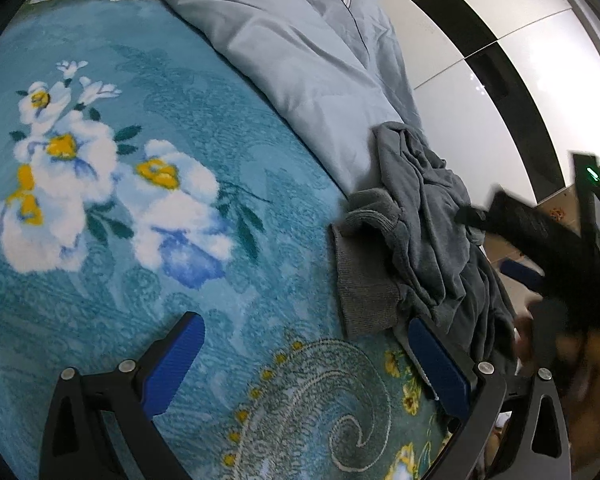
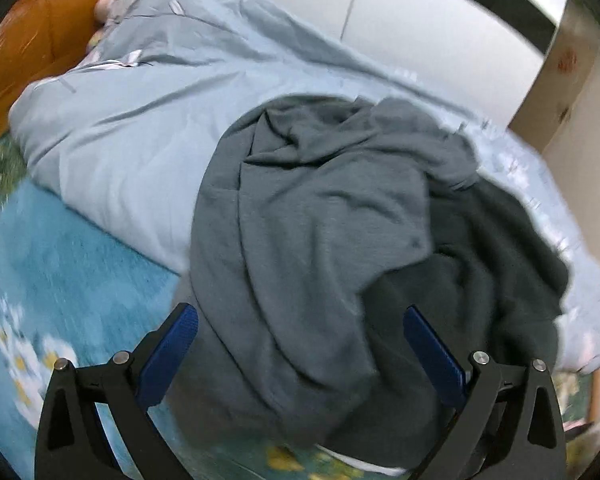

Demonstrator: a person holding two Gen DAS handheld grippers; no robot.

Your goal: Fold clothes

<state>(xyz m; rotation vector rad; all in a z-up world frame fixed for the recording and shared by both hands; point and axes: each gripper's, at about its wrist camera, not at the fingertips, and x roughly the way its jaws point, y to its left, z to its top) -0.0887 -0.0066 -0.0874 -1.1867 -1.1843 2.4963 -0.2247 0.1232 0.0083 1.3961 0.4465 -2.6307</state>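
Your left gripper (image 1: 304, 354) hangs wide apart over the floral blanket (image 1: 120, 200), holding nothing. The crumpled grey sweatshirt (image 1: 424, 232) lies at right of frame. Your right gripper (image 2: 300, 344) gapes, straddling it, unclamped.

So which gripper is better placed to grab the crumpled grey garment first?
Probably the right gripper: its open jaws already straddle the grey garment. The left gripper, also open, hovers over bare floral blanket beside it.

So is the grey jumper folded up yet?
Not yet. The crumpled grey knit jumper lies in a wrinkled heap on the teal flowered blanket, one ribbed cuff sticking out. Both jaws are open, holding nothing.
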